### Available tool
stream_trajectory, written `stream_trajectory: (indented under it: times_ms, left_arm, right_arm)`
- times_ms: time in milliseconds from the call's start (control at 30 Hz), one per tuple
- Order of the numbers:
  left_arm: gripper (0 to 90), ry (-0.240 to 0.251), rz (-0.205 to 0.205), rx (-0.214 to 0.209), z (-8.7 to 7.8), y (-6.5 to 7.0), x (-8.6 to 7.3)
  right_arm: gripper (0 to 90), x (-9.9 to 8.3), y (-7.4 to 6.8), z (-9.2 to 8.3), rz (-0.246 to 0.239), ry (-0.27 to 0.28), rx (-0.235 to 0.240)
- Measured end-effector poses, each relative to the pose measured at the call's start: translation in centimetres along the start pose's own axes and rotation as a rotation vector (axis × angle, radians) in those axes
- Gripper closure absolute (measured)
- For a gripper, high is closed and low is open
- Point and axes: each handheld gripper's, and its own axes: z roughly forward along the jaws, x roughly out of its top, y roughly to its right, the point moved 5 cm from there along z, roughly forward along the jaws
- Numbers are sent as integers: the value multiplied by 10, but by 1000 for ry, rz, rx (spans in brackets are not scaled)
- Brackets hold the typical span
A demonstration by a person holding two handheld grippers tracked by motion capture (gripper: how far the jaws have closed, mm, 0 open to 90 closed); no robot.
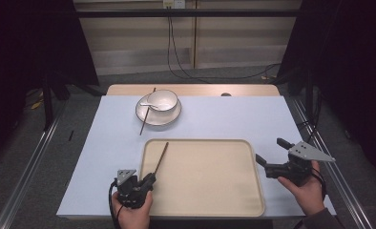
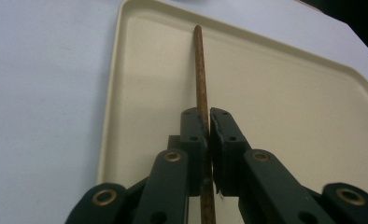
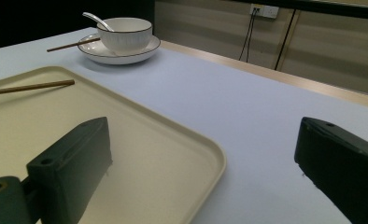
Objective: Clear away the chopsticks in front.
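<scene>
A rough wooden chopstick point(image 2: 200, 70) lies over a smooth matt plastic tray point(image 2: 285, 112); the bowl point(image 3: 126, 33) looks glossy ceramic.

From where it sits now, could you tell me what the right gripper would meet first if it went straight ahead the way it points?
The right gripper, jaws open, points across the tray's right corner. Its line probably passes over the low rim onto the bare table. The bowl lies well to the left, so the way looks free, though depth is unclear.

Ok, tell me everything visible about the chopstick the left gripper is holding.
The chopstick is a thin, straight brown stick, wood by its look, with a slightly mottled surface. The left gripper is shut on its near end. It reaches forward over the left part of the beige tray; whether its tip touches the tray is unclear.
</scene>
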Motion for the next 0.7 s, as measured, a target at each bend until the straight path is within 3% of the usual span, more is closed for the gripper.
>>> stream_trajectory:
  times_ms: [267,467,700]
  left_arm:
    - [811,0,9,-2,2,0,1]
    - [669,36,21,-20,2,0,12]
    - [528,103,60,1,9,-5,41]
  right_arm:
    - [34,0,0,0,2,-3,-1]
    - [34,0,0,0,0,-4,-3]
    - [35,0,0,0,0,-3,3]
